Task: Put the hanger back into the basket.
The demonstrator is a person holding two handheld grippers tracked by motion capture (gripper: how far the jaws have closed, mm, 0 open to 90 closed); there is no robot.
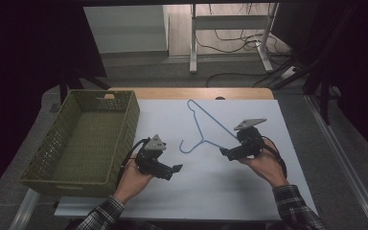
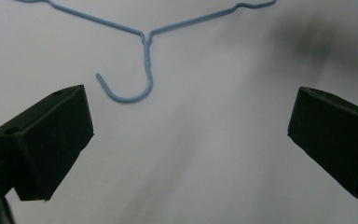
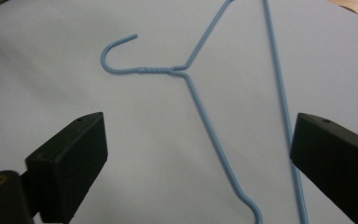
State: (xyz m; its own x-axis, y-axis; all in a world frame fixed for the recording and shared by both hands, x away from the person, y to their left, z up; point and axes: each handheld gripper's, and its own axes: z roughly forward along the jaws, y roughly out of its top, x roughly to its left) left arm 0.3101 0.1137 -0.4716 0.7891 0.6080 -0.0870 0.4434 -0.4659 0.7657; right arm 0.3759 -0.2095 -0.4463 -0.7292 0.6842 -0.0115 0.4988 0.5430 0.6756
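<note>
Blue hanger [image 1: 206, 125] flat on table [image 1: 211, 191]. Left gripper [image 1: 175, 168] beside its hook, right gripper [image 1: 224, 152] over its shoulder; both wide open, empty, likely approaching for pickup.

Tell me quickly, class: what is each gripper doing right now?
Left gripper: open, holding nothing, short of the blue hanger.
Right gripper: open, holding nothing, jaws either side of the hanger's wire.

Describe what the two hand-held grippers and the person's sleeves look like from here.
Both are black. The left hand-held gripper and the right hand-held gripper each carry a grey three-cornered plate on top and trail a black cable. In the gripper views the jaws are blocky black wedges with small holes. The sleeves are dark plaid with light lines.
</note>
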